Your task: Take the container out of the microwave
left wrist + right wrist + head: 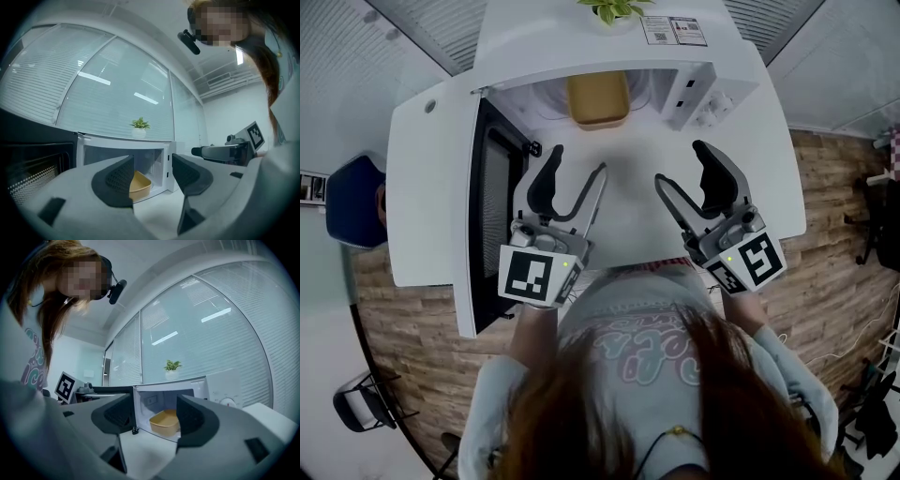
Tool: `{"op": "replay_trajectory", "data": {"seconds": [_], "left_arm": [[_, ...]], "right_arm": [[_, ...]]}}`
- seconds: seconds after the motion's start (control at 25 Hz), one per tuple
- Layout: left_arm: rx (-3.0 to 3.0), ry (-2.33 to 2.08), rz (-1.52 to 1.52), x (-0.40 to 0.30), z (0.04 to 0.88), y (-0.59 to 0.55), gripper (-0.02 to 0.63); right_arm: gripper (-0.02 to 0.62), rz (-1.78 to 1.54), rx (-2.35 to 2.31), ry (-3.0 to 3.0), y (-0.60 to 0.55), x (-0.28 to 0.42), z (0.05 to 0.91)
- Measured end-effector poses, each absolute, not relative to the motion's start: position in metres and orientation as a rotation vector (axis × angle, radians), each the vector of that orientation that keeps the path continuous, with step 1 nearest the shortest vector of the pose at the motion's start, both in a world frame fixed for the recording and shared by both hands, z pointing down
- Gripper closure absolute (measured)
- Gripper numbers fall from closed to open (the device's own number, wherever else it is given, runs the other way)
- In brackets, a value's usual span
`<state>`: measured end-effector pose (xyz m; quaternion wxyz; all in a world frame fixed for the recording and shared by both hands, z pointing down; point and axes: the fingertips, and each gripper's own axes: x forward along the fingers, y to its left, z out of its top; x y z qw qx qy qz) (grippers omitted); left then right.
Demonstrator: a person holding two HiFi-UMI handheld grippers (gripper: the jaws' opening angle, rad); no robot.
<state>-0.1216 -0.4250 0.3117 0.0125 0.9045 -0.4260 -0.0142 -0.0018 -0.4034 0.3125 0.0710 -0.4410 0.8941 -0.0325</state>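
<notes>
**Container inside open microwave; both claws empty**

The black-windowed microwave door (492, 202) is hanging wide open at the left of the white worktop (628, 211). Just beside it, the left claw (578, 161) is hovering level over the worktop. Its jaws are standing wide apart and gripping nothing.

Ahead of both claws, the tan rectangular plastic container (598, 98) is sitting inside the cavity of the white microwave (689, 89). It is lying near the front opening and touching neither claw. A small green potted plant (614, 9) is standing on top of the microwave.

The right claw (680, 161) is hovering beside the left one, its jaws likewise spread wide and holding nothing. In each gripper view the container is showing in the gap between the jaws, well beyond their tips.
</notes>
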Motion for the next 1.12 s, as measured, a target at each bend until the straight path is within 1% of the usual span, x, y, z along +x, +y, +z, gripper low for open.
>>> {"op": "replay_trajectory", "data": {"seconds": [0.6, 1.12], "left_arm": [[2.763, -1.376, -0.014, -0.122, 0.34, -0.459, 0.38], [2.714, -1.4, 0.075, -0.127, 0.374, -0.484, 0.372]], "right_arm": [[0.302, -0.155, -1.225, 2.798, -0.448, -0.015, 0.338], [0.302, -0.182, -1.178, 2.902, -0.485, -0.033, 0.375]]}}
